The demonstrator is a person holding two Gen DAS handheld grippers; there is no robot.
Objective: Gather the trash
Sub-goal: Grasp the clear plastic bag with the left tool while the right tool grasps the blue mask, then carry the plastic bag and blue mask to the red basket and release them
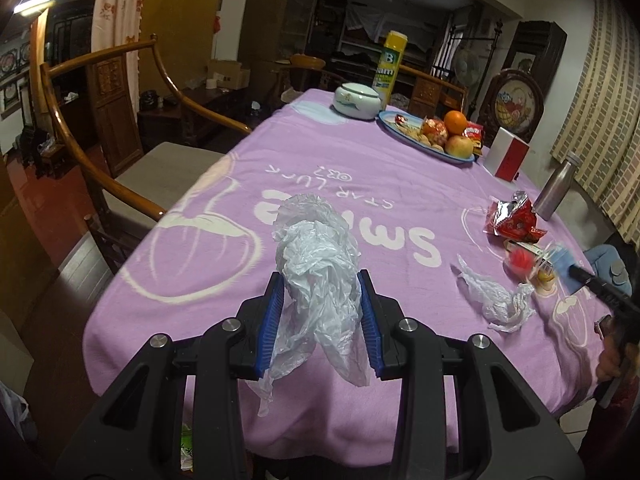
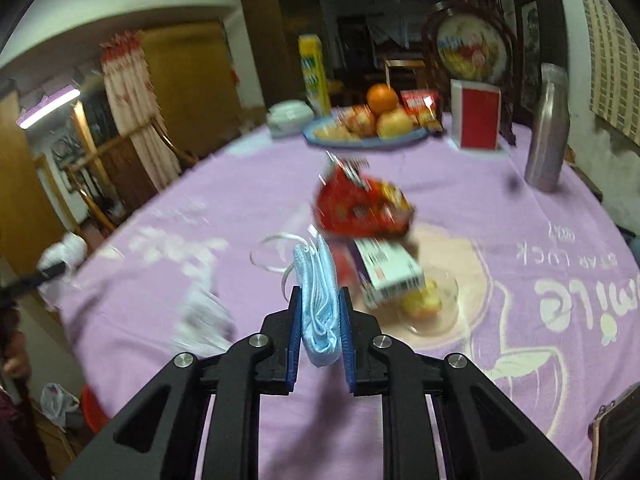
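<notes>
My left gripper [image 1: 321, 280] is shut on a crumpled clear plastic bag [image 1: 316, 248] and holds it above the near edge of the purple tablecloth [image 1: 360, 168]. My right gripper [image 2: 320, 296] is shut on a folded light-blue face mask [image 2: 318, 304], its white loops hanging to the left. On the cloth lie a red snack wrapper [image 1: 514, 220] [image 2: 360, 208], a small white-and-purple carton [image 2: 390, 268], a clear plastic cup with fruit scraps [image 2: 428, 304] and another crumpled clear bag [image 1: 496, 298] [image 2: 204, 320]. The right gripper with the mask also shows in the left wrist view [image 1: 568, 264].
At the far end stand a blue plate of fruit and snacks [image 1: 432, 132], a white lidded jar [image 1: 356, 100], a yellow can [image 1: 389, 68], a red-and-white box [image 1: 508, 156] and a steel bottle [image 1: 556, 186]. A wooden armchair [image 1: 120, 152] stands left of the table.
</notes>
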